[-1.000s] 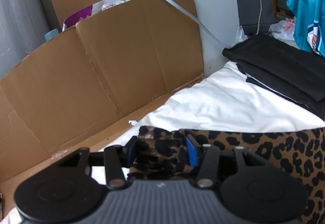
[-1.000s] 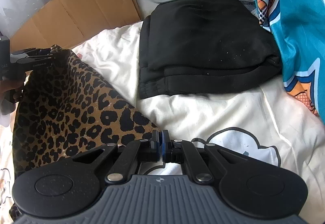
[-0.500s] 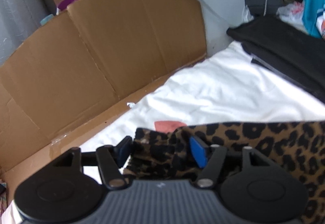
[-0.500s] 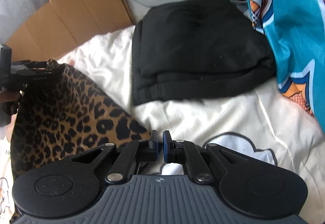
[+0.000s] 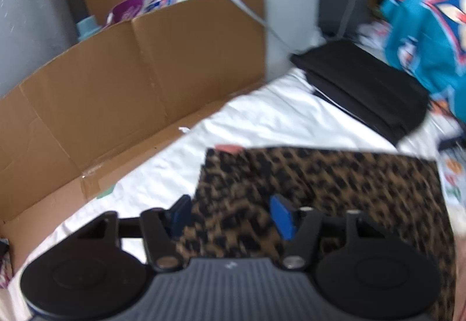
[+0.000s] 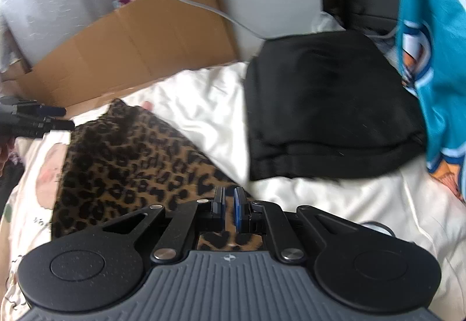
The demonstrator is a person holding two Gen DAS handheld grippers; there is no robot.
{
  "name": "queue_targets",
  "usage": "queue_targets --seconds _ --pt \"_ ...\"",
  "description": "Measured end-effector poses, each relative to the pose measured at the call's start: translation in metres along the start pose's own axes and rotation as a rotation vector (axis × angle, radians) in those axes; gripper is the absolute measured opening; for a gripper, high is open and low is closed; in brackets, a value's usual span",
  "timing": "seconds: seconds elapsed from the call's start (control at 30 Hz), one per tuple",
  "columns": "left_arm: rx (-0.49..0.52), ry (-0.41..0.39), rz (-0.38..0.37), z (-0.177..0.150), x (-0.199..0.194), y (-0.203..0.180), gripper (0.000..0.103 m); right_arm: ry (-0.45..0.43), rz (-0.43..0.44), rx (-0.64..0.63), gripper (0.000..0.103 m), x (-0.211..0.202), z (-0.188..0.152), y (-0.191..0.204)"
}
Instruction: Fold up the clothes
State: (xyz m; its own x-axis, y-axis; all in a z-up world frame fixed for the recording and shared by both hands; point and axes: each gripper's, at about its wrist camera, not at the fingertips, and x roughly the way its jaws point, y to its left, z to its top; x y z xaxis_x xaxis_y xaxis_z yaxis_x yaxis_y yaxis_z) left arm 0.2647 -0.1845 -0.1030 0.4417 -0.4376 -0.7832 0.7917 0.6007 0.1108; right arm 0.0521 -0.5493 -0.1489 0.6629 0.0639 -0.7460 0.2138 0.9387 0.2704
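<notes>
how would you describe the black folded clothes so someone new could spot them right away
Start at the white bedsheet and look toward its far side, near the white wall and the brown cardboard. The black folded clothes lie there as a thick dark stack. They are plain black, unlike the leopard print cloth nearer the camera and the teal jersey hanging beside them.

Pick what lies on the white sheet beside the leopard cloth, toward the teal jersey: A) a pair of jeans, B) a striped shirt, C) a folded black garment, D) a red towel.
C: a folded black garment rests on the sheet between the leopard cloth and the teal jersey.
</notes>
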Motion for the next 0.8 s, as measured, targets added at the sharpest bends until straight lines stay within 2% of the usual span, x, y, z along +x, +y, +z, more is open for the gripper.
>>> queue_targets --seconds 0.23,0.33,0.43,0.7,0.77,0.8 --pt "-0.104 -0.118 -0.074 -0.021 -0.003 -0.005 0.034 0.024 0.049 -0.087 0.006 0.024 0.004 0.029" --pt "-0.114 -0.152 -0.074 -0.028 0.005 -0.013 0.032 0.045 0.067 -0.132 0.005 0.035 0.005 0.043" --pt "-0.092 -0.144 -0.089 -0.030 0.017 -0.021 0.031 0.052 0.076 -0.162 0.005 0.046 0.008 0.052" --pt "-0.115 -0.117 -0.100 -0.035 0.043 -0.026 0.029 0.067 0.080 -0.166 0.006 0.077 0.018 0.065" --pt "-0.130 -0.106 -0.098 -0.037 0.051 -0.025 0.029 0.071 0.079 -0.175 0.012 0.085 0.020 0.070" --pt "-0.136 -0.100 -0.097 -0.038 0.054 -0.024 0.029 0.074 0.079 -0.179 0.024 0.089 0.022 0.072"
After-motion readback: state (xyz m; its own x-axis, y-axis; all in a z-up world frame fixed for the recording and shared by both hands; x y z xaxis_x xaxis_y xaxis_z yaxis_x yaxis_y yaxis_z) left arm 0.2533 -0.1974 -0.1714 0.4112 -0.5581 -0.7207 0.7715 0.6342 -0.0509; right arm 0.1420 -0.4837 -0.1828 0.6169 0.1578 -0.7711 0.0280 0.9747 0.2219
